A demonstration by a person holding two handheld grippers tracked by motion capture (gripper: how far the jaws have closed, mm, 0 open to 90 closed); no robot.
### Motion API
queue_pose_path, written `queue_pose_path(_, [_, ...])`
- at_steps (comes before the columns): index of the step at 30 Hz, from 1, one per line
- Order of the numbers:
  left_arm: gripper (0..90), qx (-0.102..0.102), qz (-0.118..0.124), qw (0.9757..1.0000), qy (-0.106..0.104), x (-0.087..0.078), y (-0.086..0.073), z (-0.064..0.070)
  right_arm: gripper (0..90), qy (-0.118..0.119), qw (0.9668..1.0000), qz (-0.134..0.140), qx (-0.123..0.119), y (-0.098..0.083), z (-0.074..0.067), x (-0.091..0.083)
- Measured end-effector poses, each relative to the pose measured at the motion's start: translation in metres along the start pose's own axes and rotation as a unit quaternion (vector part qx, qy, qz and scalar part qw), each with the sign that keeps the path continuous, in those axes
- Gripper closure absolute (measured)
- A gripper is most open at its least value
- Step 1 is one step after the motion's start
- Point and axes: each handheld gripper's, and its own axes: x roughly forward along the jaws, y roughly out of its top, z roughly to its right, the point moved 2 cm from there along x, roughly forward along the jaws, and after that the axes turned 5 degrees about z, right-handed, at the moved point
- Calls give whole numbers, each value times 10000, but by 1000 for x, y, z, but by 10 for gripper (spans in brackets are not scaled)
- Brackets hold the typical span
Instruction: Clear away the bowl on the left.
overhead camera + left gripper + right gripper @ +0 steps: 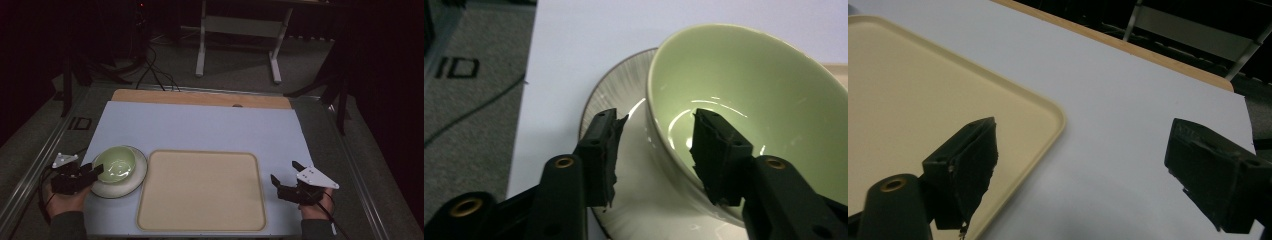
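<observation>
While the green bowl (116,166) sits on its plate (134,183) (tray (200,220) bare), the left claw (656,150) straddles its rim.

Dim room, lit only from overhead — the pale table sheet (200,125) takes most of the light.

Beyond the table's far edge the floor sinks into near black, and both side edges of the high view go dark. That view is soft and a little grainy. In the left gripper view, white glare streaks curl inside the green bowl (744,100), and the near jaws are blurred. In the right gripper view a faint shadow lies on the sheet near the bottom edge — the tray (923,100) reads evenly lit.
</observation>
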Motion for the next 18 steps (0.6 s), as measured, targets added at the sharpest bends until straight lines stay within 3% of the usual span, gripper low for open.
queue_pose_path(10, [641,-50,-327,9995,19,10,1,6,131,-1,10000,3,-13,0,0,0])
queue_pose_path(18, [689,-401,-383,9984,101,13,3,5,131,0,10000,16,-11,0,0,0])
